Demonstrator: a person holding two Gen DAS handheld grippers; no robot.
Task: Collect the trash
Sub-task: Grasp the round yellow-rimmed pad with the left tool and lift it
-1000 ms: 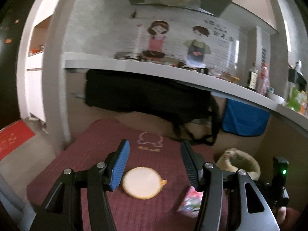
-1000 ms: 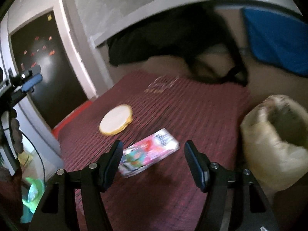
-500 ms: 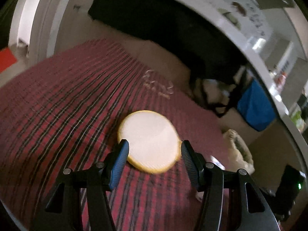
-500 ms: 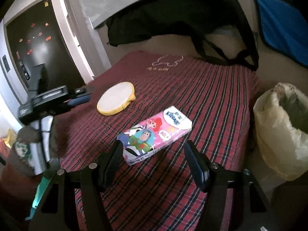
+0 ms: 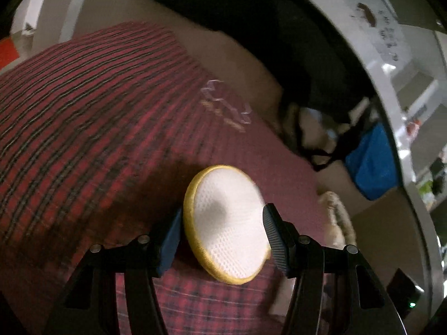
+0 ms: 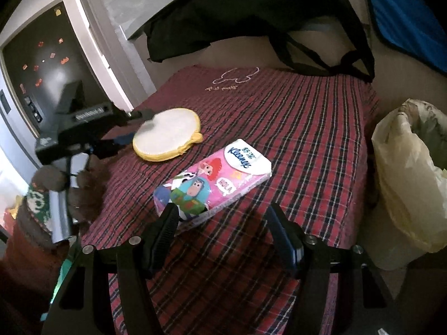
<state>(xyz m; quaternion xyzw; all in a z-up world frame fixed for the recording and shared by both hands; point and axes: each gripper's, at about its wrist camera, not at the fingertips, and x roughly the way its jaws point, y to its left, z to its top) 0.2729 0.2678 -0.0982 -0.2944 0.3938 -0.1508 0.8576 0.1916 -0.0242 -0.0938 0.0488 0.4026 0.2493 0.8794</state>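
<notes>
My left gripper [image 5: 222, 233] is open, straddling the round yellow-rimmed pad [image 5: 227, 226] on the plaid surface [image 6: 307, 128]. My right gripper [image 6: 222, 230] is open too, sitting just short of the tissue pack [image 6: 212, 180]. The bin bag [image 6: 410, 173] sits off the surface's right edge.

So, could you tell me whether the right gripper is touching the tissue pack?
Cannot tell: in the right wrist view the right gripper straddles the tissue pack's near end.
</notes>
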